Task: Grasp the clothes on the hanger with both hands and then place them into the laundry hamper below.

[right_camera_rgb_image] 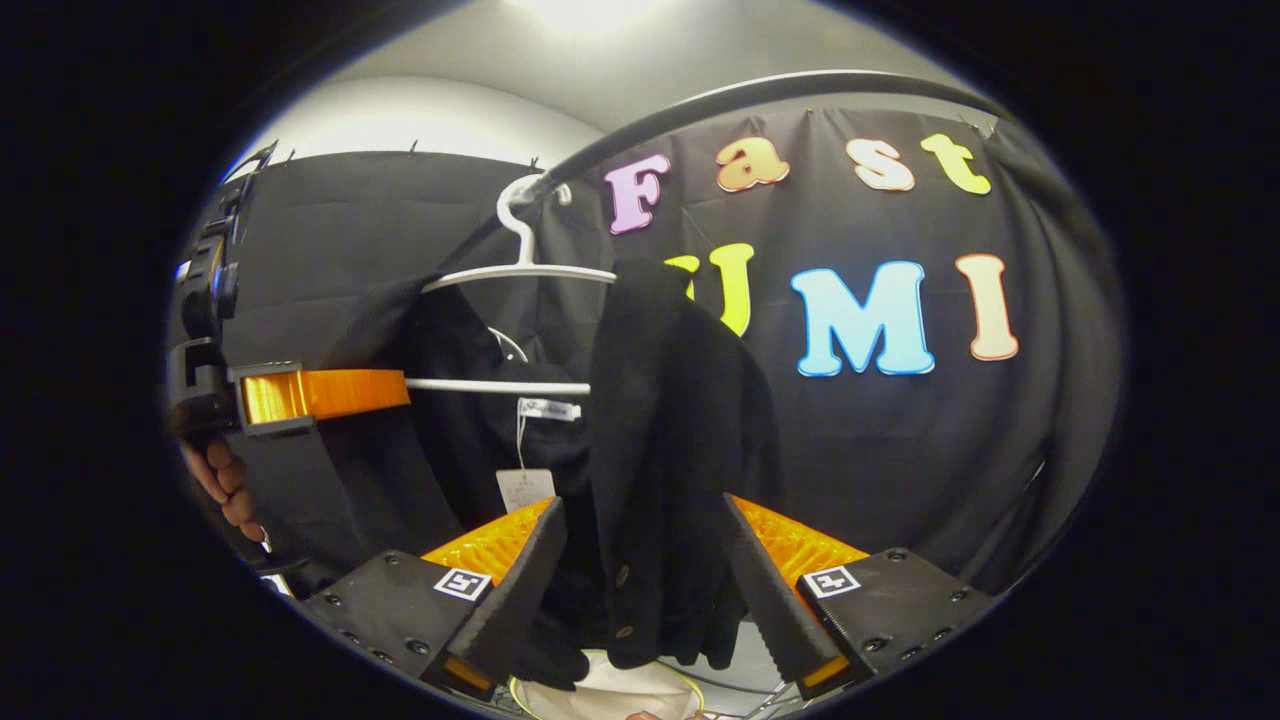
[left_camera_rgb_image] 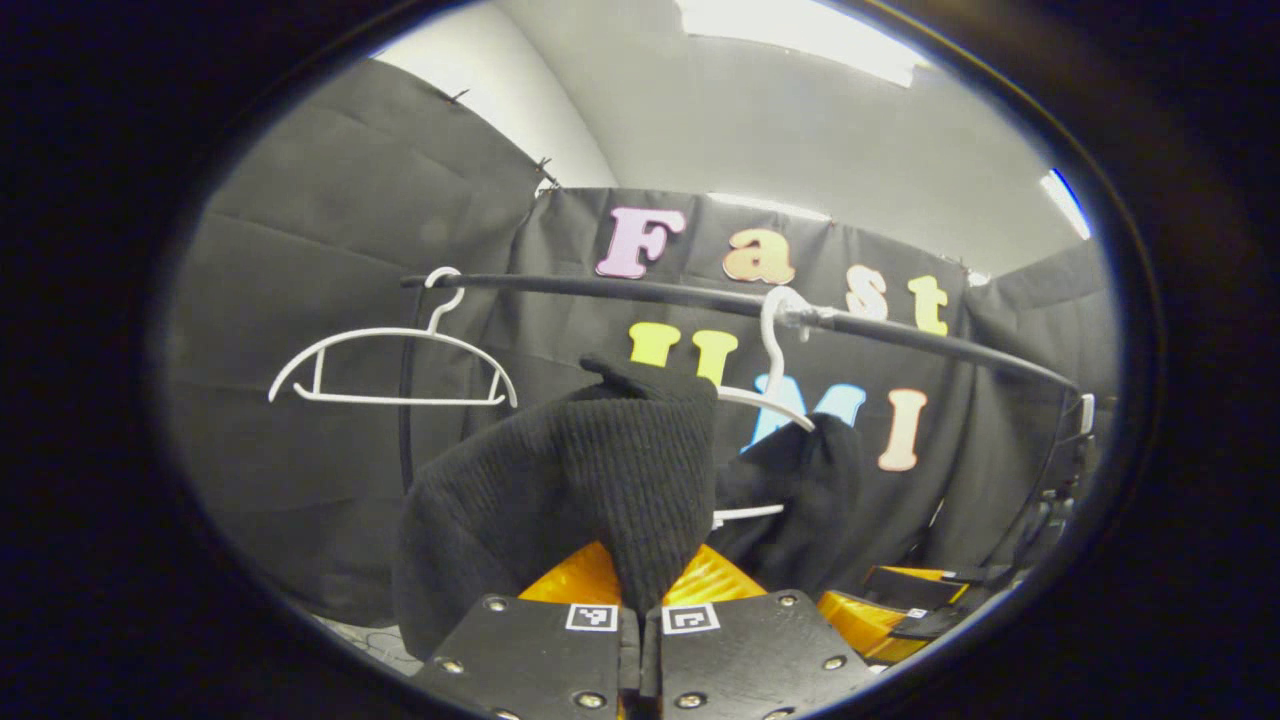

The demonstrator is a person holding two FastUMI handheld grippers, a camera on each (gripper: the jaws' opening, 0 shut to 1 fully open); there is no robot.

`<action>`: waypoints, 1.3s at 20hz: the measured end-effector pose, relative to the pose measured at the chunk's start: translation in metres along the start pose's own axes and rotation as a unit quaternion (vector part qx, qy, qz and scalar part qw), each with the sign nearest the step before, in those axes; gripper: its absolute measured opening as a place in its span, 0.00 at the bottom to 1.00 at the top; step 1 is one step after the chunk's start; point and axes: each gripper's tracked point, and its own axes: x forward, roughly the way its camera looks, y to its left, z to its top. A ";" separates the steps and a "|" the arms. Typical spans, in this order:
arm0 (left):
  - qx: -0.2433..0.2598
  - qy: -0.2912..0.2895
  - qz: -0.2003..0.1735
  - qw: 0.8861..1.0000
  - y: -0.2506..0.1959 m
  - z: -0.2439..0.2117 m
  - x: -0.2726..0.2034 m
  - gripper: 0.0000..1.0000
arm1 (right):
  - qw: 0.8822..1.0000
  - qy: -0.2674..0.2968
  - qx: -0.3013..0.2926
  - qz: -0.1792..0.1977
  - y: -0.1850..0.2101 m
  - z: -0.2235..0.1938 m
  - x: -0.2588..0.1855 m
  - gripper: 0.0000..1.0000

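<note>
Rail [left_camera_rgb_image: 620,288], spare hanger [left_camera_rgb_image: 390,370], left tongs [left_camera_rgb_image: 640,590] gripping garment [left_camera_rgb_image: 590,470]

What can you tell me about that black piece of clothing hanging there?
The black garment looks like a knitted cardigan with ribbed fabric and dark buttons near its lower edge. It hangs on a white hanger hooked over a dark rail, with a paper tag dangling inside. The left gripper is shut on a bunched fold of it. The right gripper is open, its fingers on either side of the hanging front.
</note>
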 end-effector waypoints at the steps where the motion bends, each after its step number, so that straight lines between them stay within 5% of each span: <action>1: -0.003 -0.003 -0.003 1.000 0.002 0.004 -0.004 0.01 | 1.000 -0.005 -0.004 -0.001 0.003 0.006 0.007 0.93; 2: -0.005 -0.004 -0.004 1.000 0.005 0.009 -0.007 0.01 | 1.000 -0.006 -0.010 -0.003 0.005 0.009 0.014 1.00; 3: -0.006 -0.006 -0.006 1.000 0.005 0.012 -0.008 0.01 | 1.000 -0.005 -0.015 -0.007 0.005 0.010 0.022 0.92; 5: -0.009 -0.007 -0.010 1.000 0.009 0.015 -0.009 0.01 | 1.000 -0.001 -0.019 -0.016 0.005 0.011 0.040 1.00; 7: -0.013 -0.010 -0.012 1.000 0.011 0.015 -0.008 0.02 | 0.999 0.002 -0.015 -0.029 0.001 0.009 0.057 0.93; 11: -0.015 -0.013 -0.013 1.000 0.012 0.012 -0.007 0.01 | 0.998 0.013 -0.022 -0.056 -0.010 -0.001 0.085 1.00; 13: -0.017 -0.012 -0.015 1.000 0.013 0.011 -0.007 0.01 | 0.997 0.014 -0.020 -0.074 -0.021 0.000 0.094 0.93; 17: -0.014 -0.006 -0.018 1.000 0.012 0.008 -0.008 0.01 | 0.997 0.009 0.009 -0.071 -0.032 0.004 0.111 0.99; 21: -0.006 -0.006 -0.028 1.000 0.012 0.011 -0.013 0.01 | 0.999 0.018 0.026 -0.031 -0.026 0.001 0.118 0.62; 24: 0.002 -0.010 -0.041 0.999 0.012 0.013 -0.019 0.01 | 0.999 0.023 0.047 -0.012 -0.025 0.002 0.108 0.14; 26: 0.006 -0.015 -0.050 0.999 0.012 0.014 -0.019 0.01 | 0.999 0.025 0.045 0.013 -0.022 0.002 0.107 0.10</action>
